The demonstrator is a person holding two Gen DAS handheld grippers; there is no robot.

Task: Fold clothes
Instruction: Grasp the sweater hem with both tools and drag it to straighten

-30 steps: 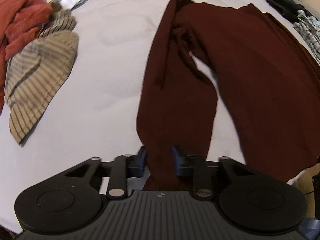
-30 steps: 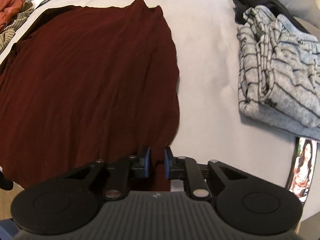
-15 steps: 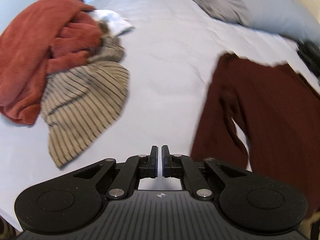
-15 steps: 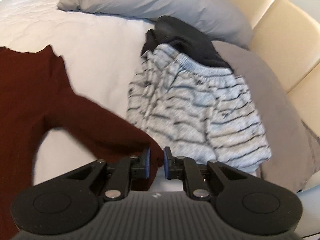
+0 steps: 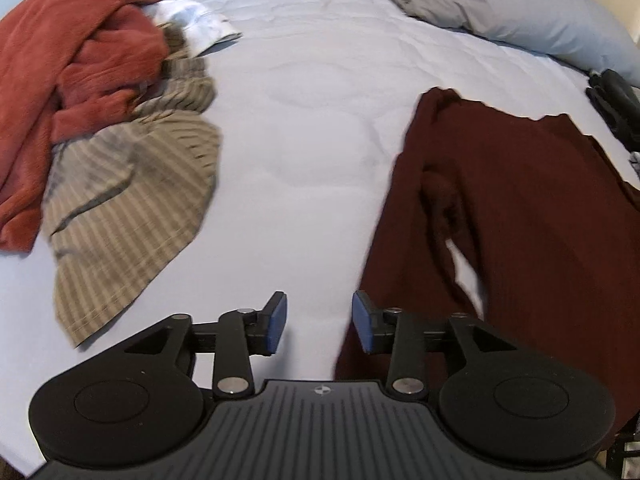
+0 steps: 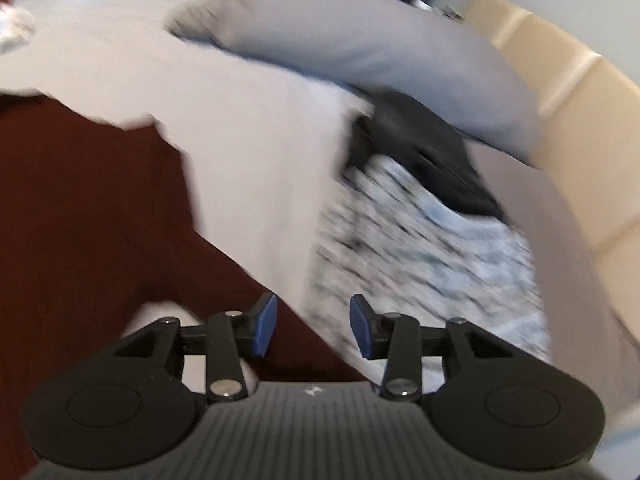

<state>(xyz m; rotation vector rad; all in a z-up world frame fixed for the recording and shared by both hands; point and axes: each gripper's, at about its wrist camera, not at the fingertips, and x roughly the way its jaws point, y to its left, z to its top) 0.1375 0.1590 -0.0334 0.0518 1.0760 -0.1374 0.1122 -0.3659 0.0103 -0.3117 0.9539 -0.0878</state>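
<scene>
Both claws are seen with their blue pads standing apart, having just been opening, and nothing is held between them. Under the left gripper [image 5: 319, 322] only bare bed sheet [image 5: 304, 128] is seen in the gap, while the maroon garment [image 5: 520, 216] lies just beside its right finger, spread over the right part of the bed toward the near edge. One long sleeve is folded down along the garment's left side, with a small patch of sheet showing through beside it. Toward the bed's left edge a pile is seen: a rust-red towel [image 5: 60, 80], a beige striped garment [image 5: 132, 204] and a white cloth [image 5: 196, 24] at the far end. Grey pillows [image 5: 500, 4] lie along the head of the bed.

Below the right gripper [image 6: 312, 326], in a blurred view, the maroon garment [image 6: 80, 208] fills the left, and a grey-and-white striped garment [image 6: 420, 248] lies to the right with a black garment [image 6: 424, 152] on its far end, against a grey pillow [image 6: 360, 36] and a cream headboard [image 6: 580, 120].
</scene>
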